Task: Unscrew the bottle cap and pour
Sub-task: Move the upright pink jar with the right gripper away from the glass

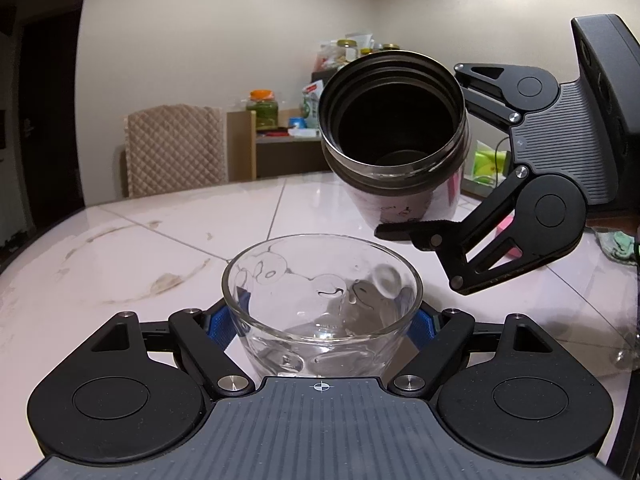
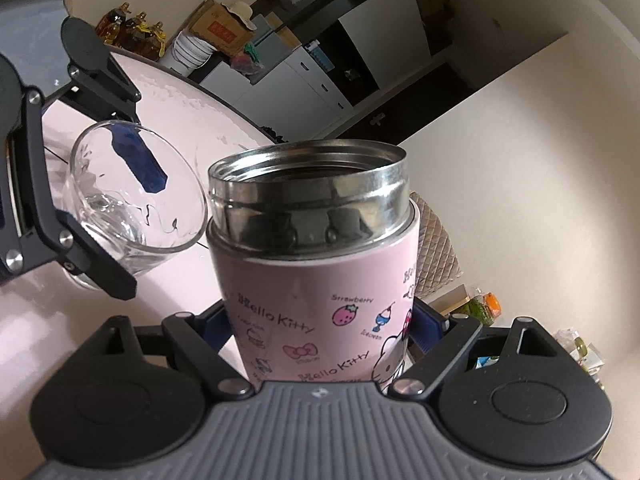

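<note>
A clear glass cup stands upright on the table between the blue pads of my left gripper, which is shut on it; a little water lies in its bottom. Above and behind the cup hangs a pink cartoon-printed steel bottle, tilted so its open, capless mouth faces the cup. My right gripper comes in from the right, shut on the bottle's body. In the right wrist view the bottle sits between my right gripper's pads, with the cup and left gripper at its left. No cap is in view.
The pale tiled table stretches left and back, with stains on it. A quilted chair back and a low shelf with jars stand behind it. A green cloth lies at the table's right edge.
</note>
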Demonstrator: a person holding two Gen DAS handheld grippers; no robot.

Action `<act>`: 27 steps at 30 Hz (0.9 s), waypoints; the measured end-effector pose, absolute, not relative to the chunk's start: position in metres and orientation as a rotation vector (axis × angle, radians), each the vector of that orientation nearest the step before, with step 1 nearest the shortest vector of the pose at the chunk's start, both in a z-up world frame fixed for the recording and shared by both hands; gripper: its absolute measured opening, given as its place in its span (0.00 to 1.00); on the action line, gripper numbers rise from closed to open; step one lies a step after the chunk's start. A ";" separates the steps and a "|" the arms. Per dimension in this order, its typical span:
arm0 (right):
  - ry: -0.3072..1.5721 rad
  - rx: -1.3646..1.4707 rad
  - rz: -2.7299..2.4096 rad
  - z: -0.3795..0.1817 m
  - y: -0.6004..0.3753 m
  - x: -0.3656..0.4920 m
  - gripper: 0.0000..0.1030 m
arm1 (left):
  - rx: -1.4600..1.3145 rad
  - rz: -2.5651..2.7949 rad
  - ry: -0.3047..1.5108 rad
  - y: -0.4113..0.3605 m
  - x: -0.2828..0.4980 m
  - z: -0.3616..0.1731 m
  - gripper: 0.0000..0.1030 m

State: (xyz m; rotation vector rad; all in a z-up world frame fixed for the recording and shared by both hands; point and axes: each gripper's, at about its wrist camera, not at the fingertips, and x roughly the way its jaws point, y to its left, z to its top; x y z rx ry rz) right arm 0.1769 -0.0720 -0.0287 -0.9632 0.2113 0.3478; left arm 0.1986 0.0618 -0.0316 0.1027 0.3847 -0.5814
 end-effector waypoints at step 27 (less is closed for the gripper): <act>0.285 -0.814 0.370 -0.019 -0.099 0.189 0.86 | 0.040 -0.454 0.409 0.057 0.196 -0.030 0.83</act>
